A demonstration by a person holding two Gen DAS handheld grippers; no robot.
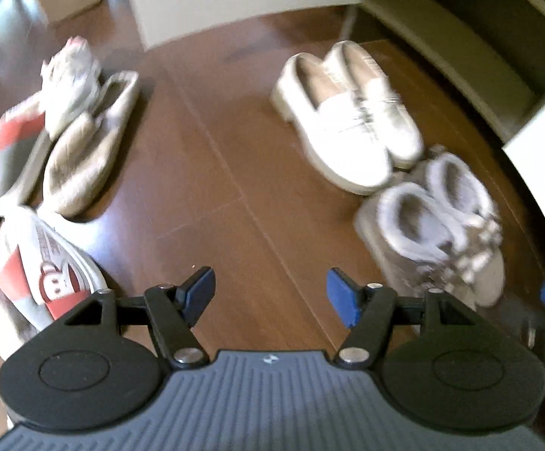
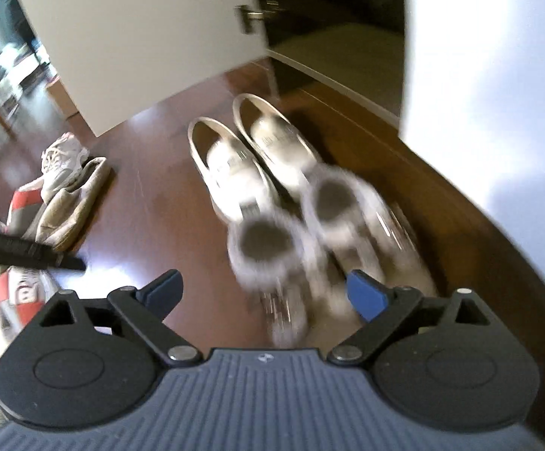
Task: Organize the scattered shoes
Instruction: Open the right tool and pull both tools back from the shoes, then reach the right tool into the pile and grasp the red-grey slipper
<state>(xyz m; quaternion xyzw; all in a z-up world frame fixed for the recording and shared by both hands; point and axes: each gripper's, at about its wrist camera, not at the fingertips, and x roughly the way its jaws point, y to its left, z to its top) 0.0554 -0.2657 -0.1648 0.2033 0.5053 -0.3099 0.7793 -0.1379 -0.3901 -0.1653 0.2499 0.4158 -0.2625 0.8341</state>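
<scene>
Only right view shows door handle [image 2: 248,18], left gripper [image 1: 270,293], right gripper [image 2: 263,291] fingers apart, empty.

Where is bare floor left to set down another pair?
Free: the wide floor strip between the shoe heap and the loafers, running up to the door. Crowded: the heap side, and along the wall where loafers and fur slippers touch.

floor: glossy red-brown wooden plank floor [image 1: 204,173]
loafers: cream-white leather loafers [image 1: 343,127], tan insoles
slippers: grey-beige slippers with pale fluffy lining [image 1: 434,225]
slides: red, grey and white printed slides [image 1: 43,274]
sneaker: white laced sneaker [image 2: 63,161], pink trim
pads: blue gripper pads [image 1: 342,295], black linkage
</scene>
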